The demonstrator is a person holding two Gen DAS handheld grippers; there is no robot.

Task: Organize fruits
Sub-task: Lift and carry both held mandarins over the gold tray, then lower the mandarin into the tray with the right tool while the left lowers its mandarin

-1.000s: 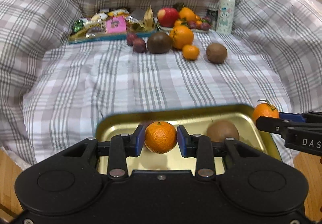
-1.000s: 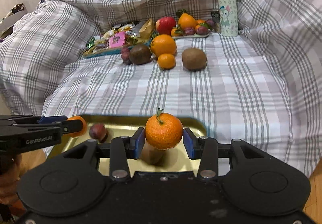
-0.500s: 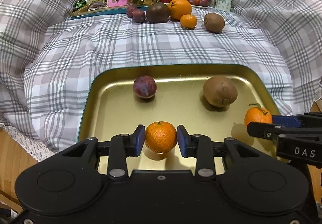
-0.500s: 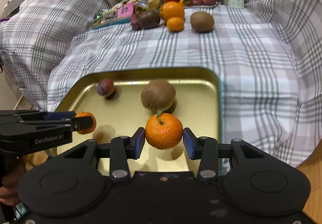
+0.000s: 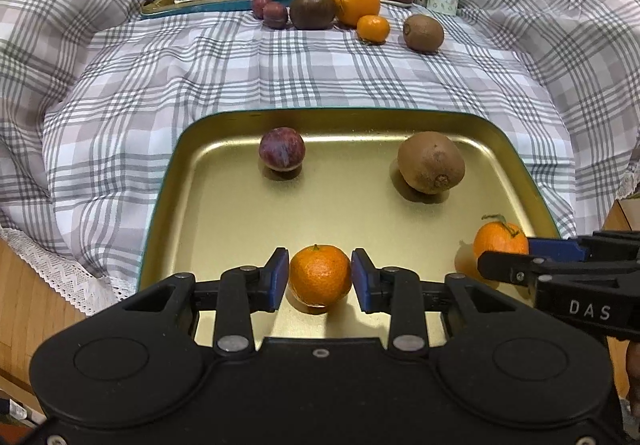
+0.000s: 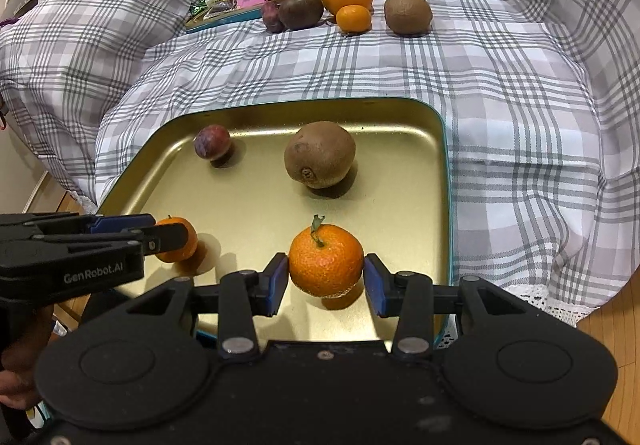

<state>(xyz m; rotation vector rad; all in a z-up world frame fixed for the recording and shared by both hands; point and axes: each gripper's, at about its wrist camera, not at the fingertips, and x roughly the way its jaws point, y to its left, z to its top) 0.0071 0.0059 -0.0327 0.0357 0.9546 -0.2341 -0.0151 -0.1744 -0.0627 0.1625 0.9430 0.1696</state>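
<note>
The bed [image 5: 280,77] looked unchanged since a second earlier. The tray [image 5: 224,229], then half hidden, lay in full view. Both tools had sunk over it: the left tool [image 5: 320,279] gripped a mandarin [image 5: 320,275], the right tool [image 6: 326,279] clamped a stemmed mandarin [image 6: 326,263].
</note>
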